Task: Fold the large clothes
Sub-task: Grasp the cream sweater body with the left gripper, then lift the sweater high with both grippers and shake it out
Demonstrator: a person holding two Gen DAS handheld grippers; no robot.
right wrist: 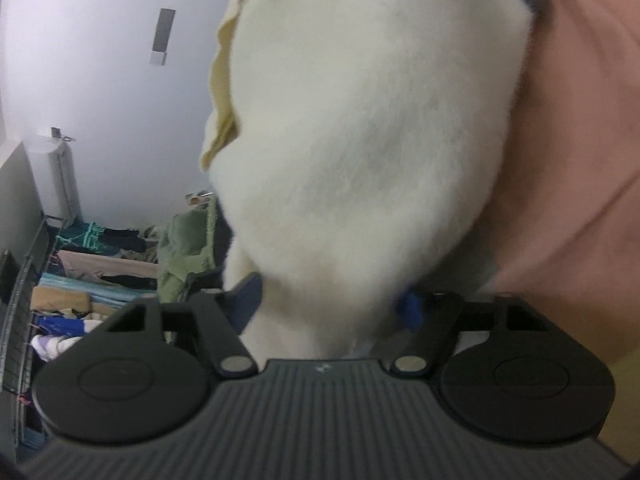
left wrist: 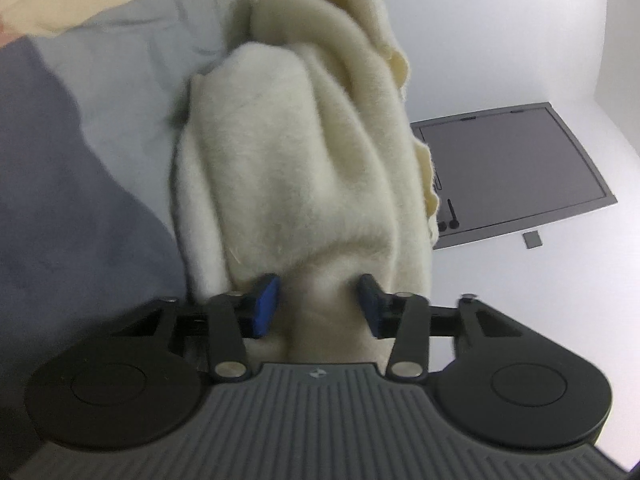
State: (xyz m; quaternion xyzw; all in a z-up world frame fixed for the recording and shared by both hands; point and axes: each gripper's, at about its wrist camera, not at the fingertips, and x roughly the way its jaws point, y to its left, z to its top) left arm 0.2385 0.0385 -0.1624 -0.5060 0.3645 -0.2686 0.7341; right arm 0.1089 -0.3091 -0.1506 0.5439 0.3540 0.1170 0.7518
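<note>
A cream fleece garment is bunched and held up in the air. My left gripper is shut on a thick fold of it, blue pads pressed into the fleece on both sides. In the right wrist view the same cream garment fills the middle. My right gripper is shut on it, with the fleece draped over the fingers and mostly hiding the pads. The garment's pale yellow outer edge shows on its left side.
Grey-blue cloth lies to the left in the left wrist view. A dark panel sits on the white surface behind. A person's pink top fills the right. A rack of assorted clothes stands at lower left, by a white appliance.
</note>
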